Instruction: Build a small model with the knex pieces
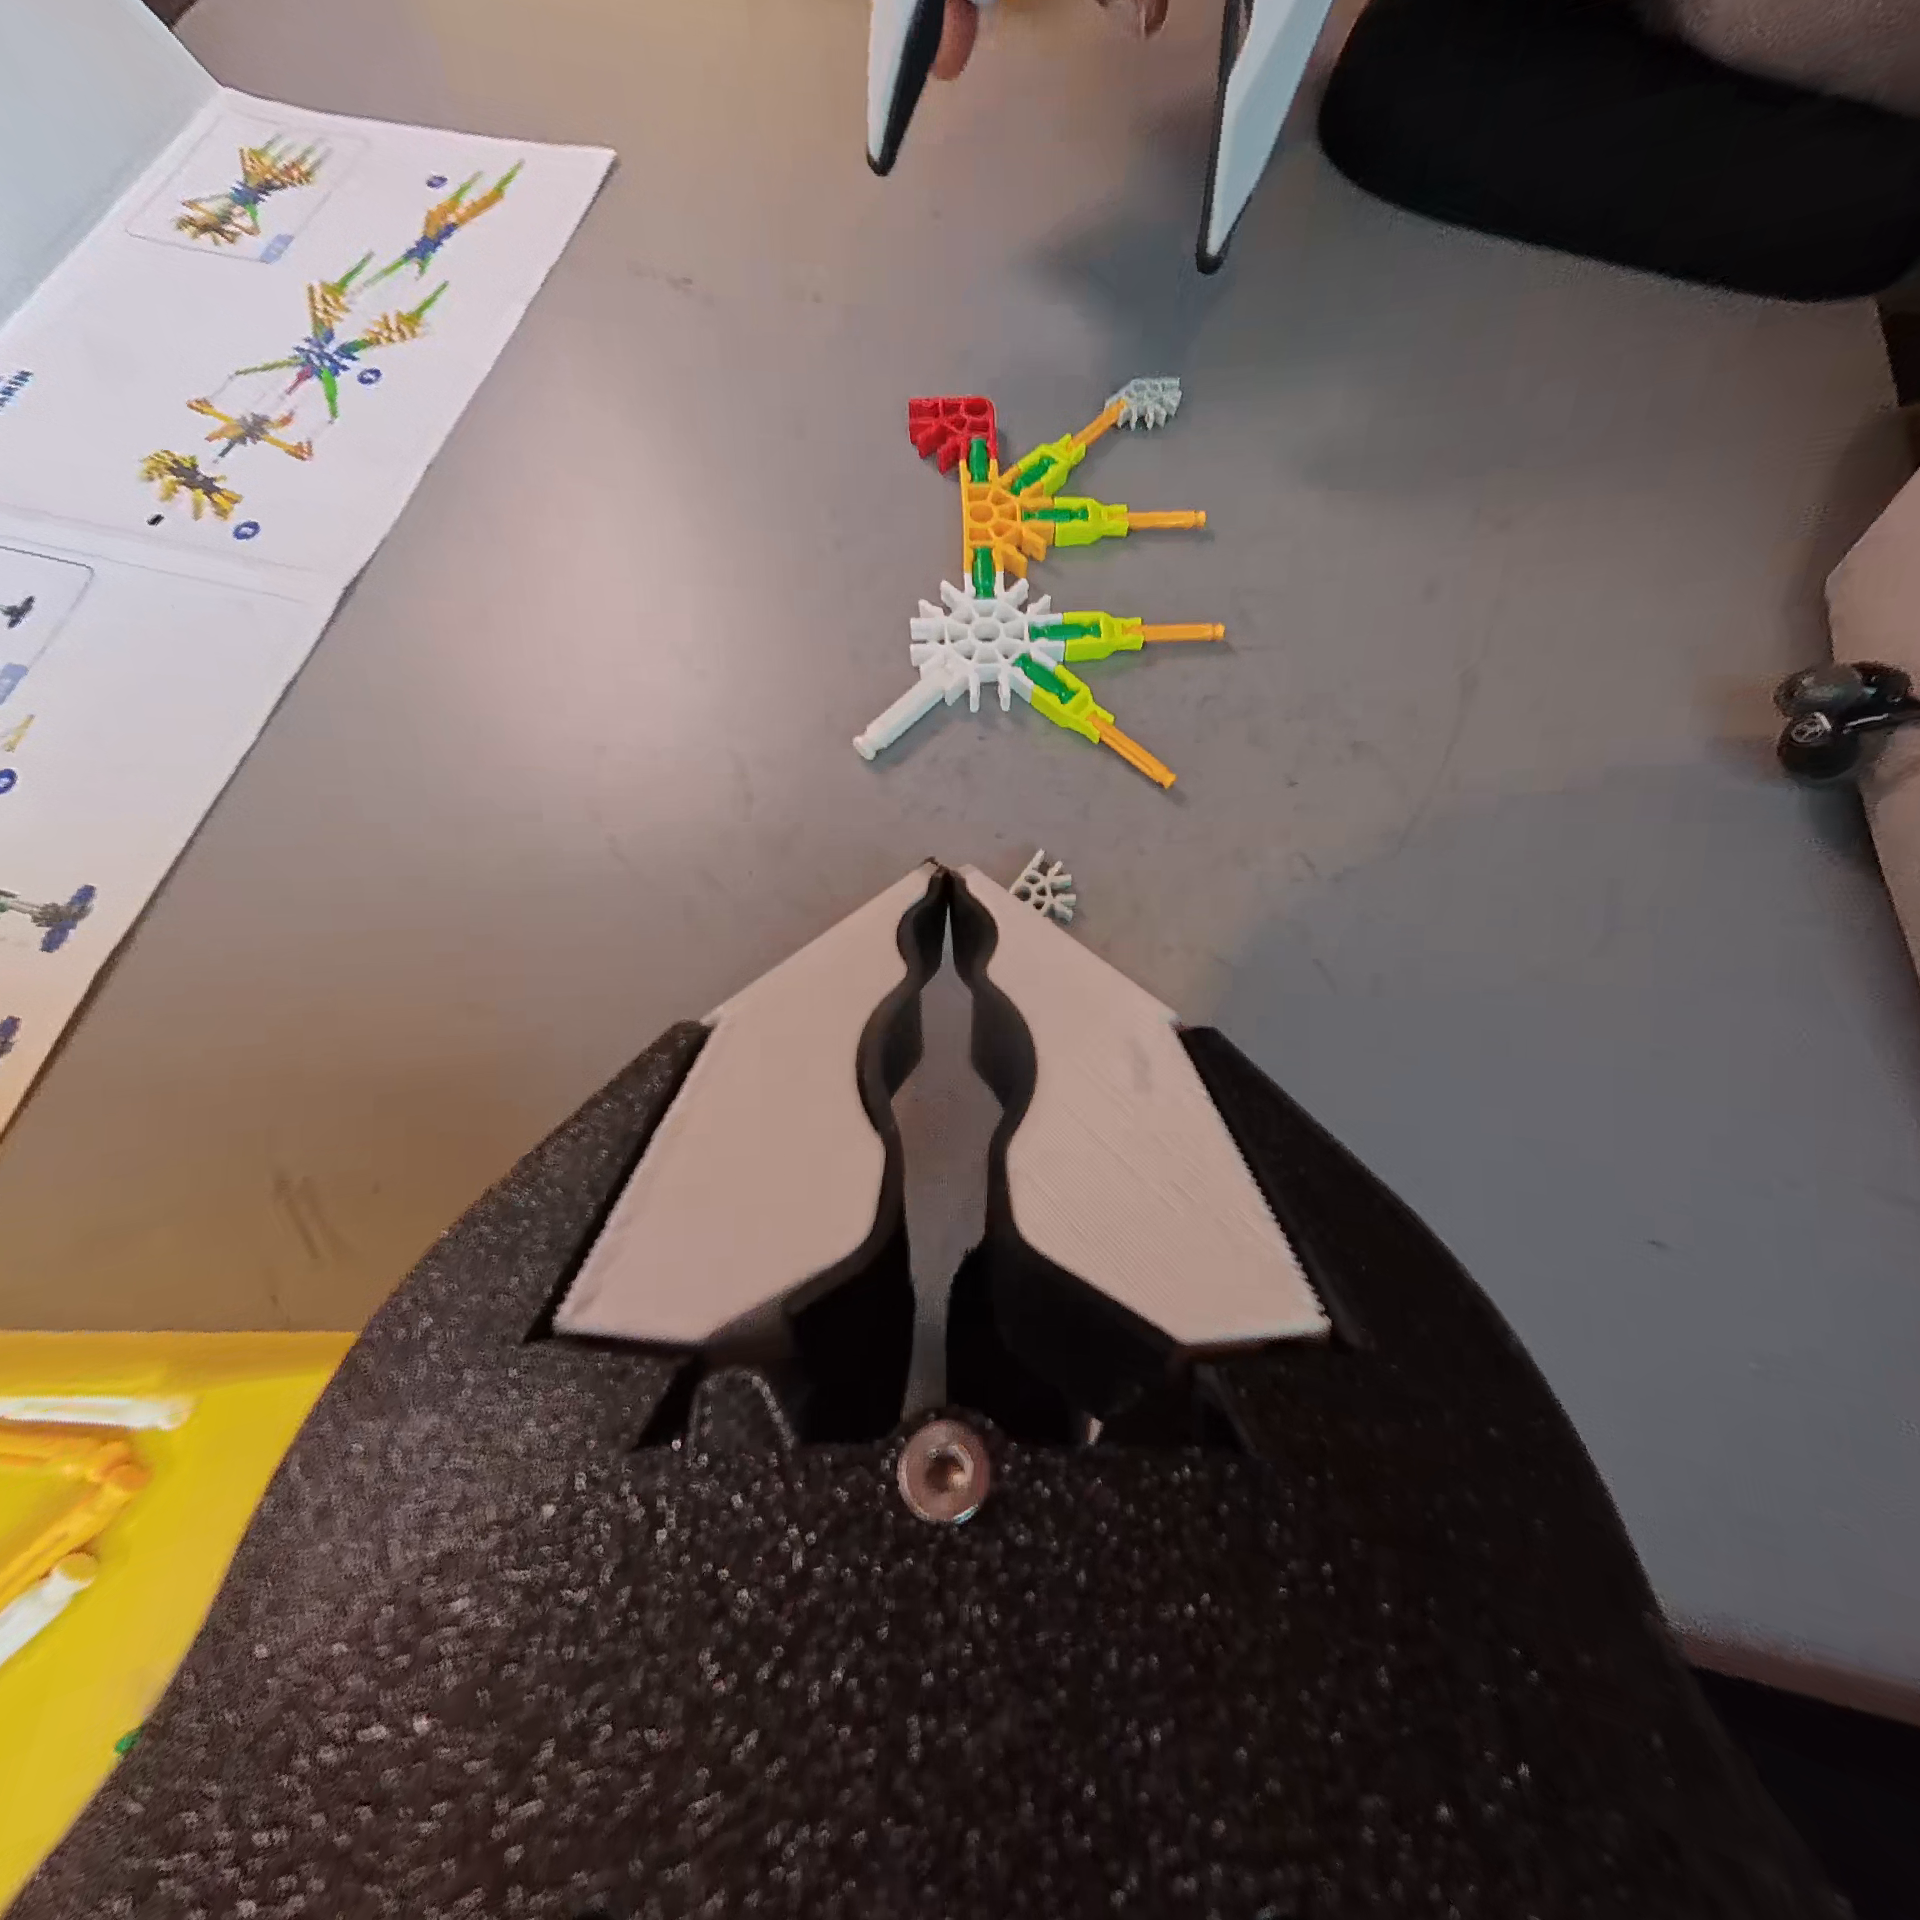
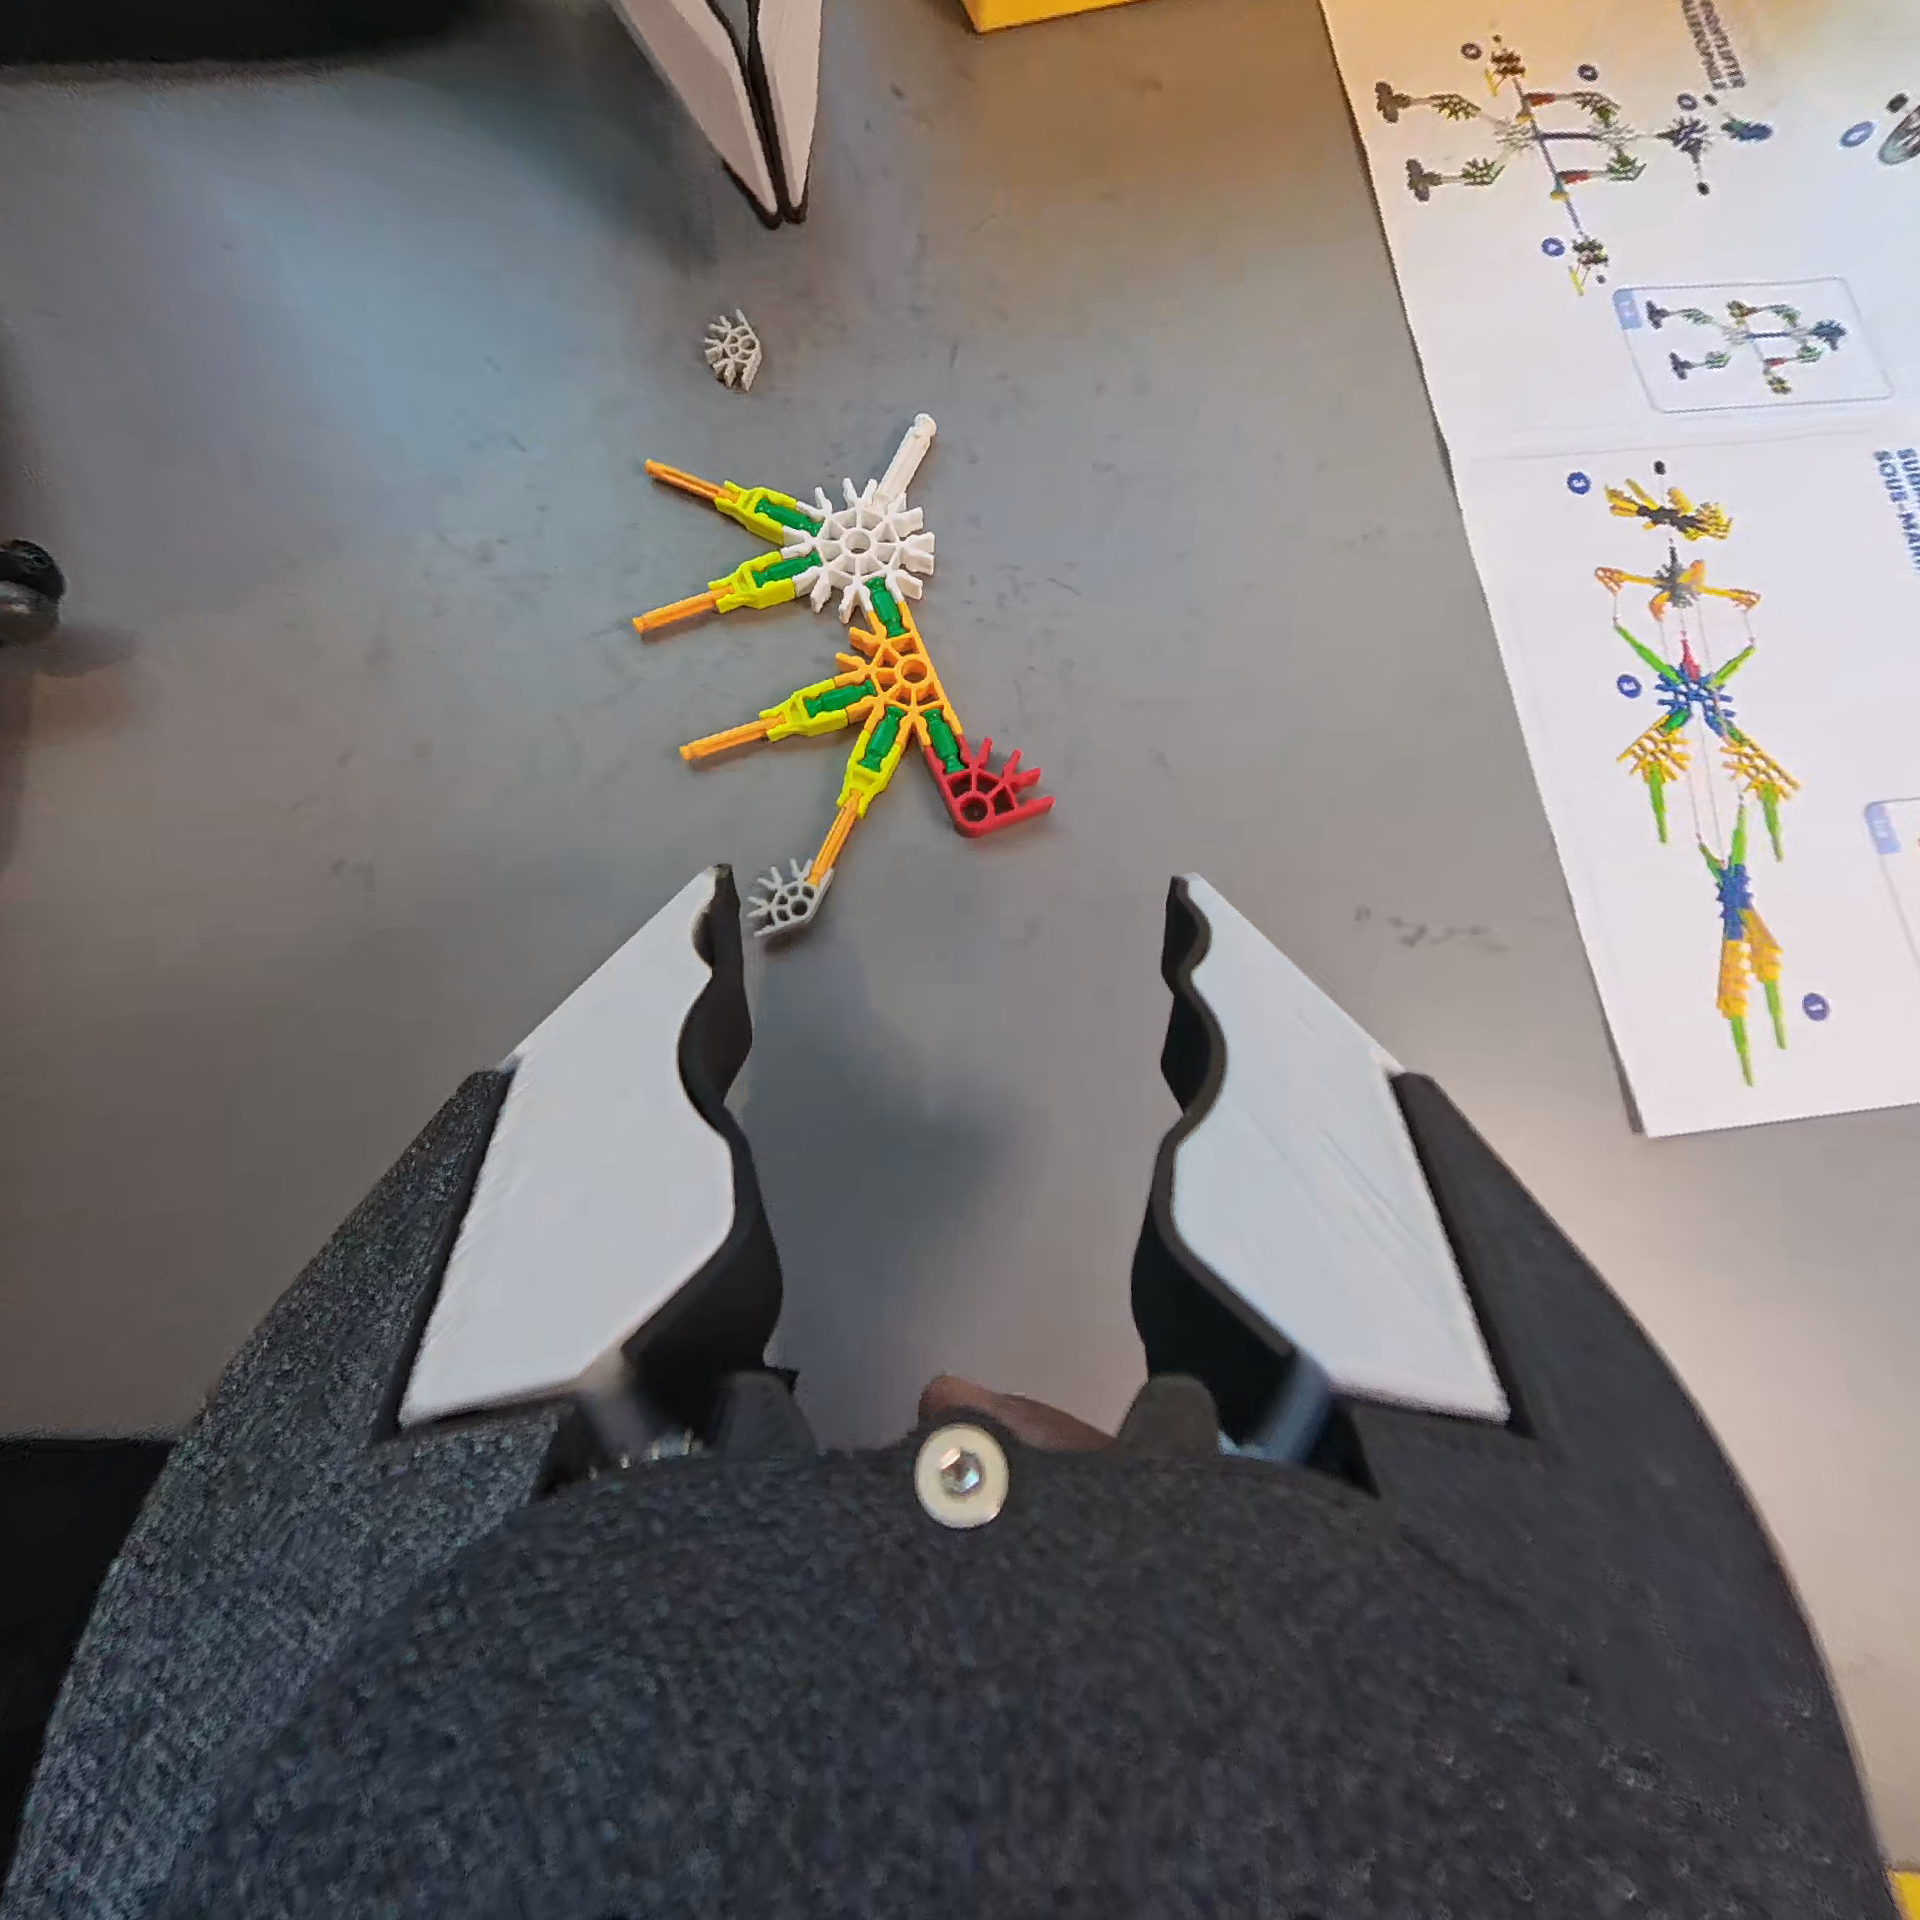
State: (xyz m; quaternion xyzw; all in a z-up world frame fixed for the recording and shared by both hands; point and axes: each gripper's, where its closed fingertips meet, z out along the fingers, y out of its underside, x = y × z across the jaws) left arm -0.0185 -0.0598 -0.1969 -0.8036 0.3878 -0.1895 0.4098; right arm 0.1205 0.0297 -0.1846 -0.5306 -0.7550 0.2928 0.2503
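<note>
Just beyond the left gripper [image 1: 943,883], whose fingers were pressed together on nothing, a loose grey connector [image 1: 1044,885] lay on the grey table [image 1: 582,831] beside the right fingertip. Farther ahead lay the rod-and-connector assembly [image 1: 1023,577]. Beside the right gripper [image 2: 951,883], fingers spread wide and empty, the assembly's grey end connector [image 2: 788,896] sat just off the left fingertip. Off to the side lay an instruction sheet [image 2: 1662,520].

From my left wrist view, the toy assembly [image 1: 1039,582] lies on the table [image 1: 623,727] ahead, a loose connector [image 1: 1044,886] between it and me, the instruction sheet [image 1: 260,416] left, a box [image 1: 156,1507] near-left.
</note>
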